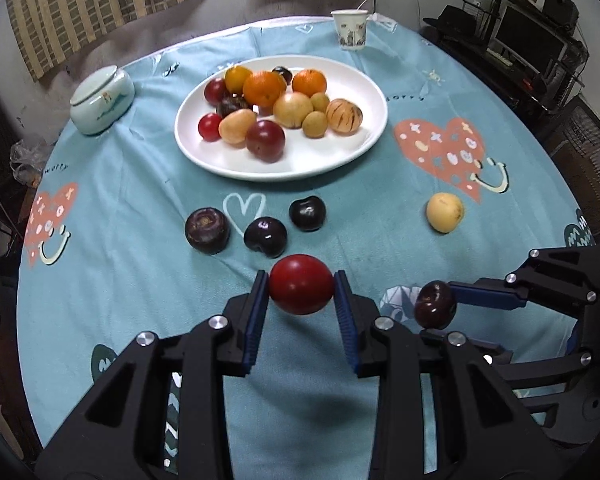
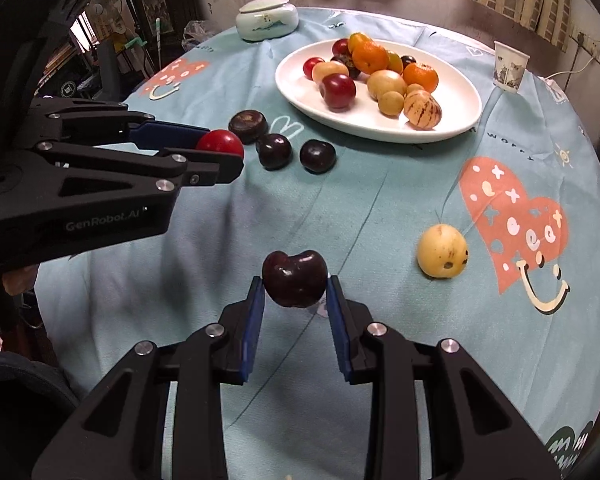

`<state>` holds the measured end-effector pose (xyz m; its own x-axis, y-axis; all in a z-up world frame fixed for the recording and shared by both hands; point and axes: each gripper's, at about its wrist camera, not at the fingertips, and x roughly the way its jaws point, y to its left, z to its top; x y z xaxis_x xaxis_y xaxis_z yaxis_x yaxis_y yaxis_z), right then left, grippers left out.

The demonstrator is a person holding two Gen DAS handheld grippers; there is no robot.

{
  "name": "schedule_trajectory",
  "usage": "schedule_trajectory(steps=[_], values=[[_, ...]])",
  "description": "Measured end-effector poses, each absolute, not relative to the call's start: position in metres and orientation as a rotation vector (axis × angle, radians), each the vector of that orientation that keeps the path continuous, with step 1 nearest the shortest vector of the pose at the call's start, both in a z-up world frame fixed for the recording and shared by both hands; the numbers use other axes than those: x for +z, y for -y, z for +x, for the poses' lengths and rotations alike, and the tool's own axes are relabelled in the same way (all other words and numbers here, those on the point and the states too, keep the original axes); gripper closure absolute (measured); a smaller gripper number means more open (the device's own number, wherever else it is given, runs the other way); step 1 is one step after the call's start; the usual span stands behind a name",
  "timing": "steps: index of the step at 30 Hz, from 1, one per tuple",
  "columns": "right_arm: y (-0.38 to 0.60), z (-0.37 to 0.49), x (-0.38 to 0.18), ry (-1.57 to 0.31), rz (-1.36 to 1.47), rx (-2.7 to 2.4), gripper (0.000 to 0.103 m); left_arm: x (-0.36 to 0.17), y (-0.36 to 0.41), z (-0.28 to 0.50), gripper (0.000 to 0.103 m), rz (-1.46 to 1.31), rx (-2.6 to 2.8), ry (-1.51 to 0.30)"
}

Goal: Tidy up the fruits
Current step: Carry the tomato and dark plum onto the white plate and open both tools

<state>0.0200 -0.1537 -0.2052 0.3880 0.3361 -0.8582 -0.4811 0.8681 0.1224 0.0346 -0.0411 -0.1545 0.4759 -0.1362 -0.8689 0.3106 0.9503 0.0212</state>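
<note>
Now your left gripper (image 1: 301, 289) clamps a red plum (image 1: 301, 284), your right gripper (image 2: 295, 285) a dark cherry (image 2: 294, 278); squeeze harder and either could bruise or slip forward.

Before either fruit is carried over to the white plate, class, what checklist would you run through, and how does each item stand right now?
1. Left hand-held gripper shut on the red fruit: ok, both pads press its sides.
2. Right hand-held gripper shut on the dark cherry: ok, held between the pads.
3. Both fruits lifted clear of the tablecloth: cannot tell.
4. Free space on the white plate: ok, its near part is bare.
5. Way to the plate: not ok for the left; three dark fruits lie in between, so go over them.
6. Loose yellow fruit: ok, off to the right side.
</note>
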Motion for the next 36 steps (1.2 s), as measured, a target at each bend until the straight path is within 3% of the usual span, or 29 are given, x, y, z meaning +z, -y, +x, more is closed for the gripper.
schedule_trajectory(steps=[17,36], values=[[0.138,-0.007,-0.186,-1.0,-0.099,0.551,0.071,-0.122,0.029,0.012,0.07,0.19,-0.29,-0.977],[0.137,0.017,-0.206,-1.067,-0.096,0.576,0.071,-0.139,0.03,0.045,0.069,0.175,-0.304,-1.028]])
